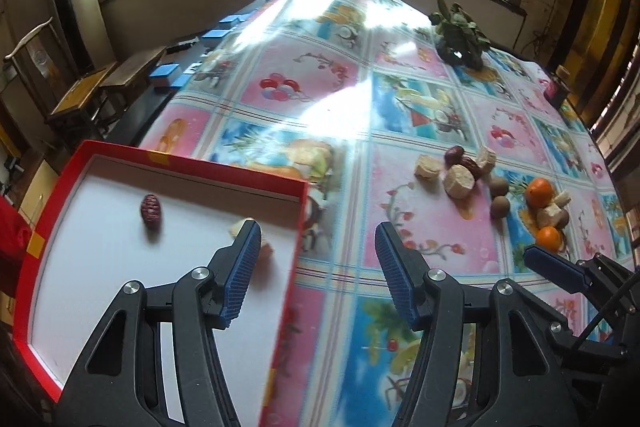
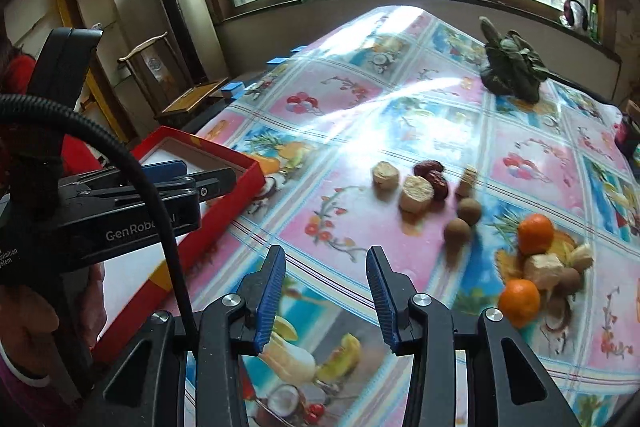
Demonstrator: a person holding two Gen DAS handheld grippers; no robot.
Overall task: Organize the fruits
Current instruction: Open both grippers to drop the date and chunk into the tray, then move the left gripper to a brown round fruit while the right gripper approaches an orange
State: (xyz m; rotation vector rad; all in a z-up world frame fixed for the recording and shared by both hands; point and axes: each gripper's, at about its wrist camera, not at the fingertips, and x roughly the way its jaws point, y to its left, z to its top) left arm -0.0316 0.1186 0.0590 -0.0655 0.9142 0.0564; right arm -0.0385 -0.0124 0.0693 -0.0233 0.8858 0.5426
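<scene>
A red date [image 1: 151, 210] and a pale fruit chunk [image 1: 264, 247] lie inside the red box [image 1: 192, 163]; the other fruits [image 2: 460, 211] sit right of it on the counter [image 2: 340, 107]. The left hand-held gripper [image 1: 316, 251] over the box's right wall and the right hand-held gripper [image 2: 326, 279] beside it are both released, holding nothing.

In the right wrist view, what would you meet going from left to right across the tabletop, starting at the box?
Red box → pale round slice → red dates → brown round fruit → upper orange → dark green bundle lies farther back.
</scene>
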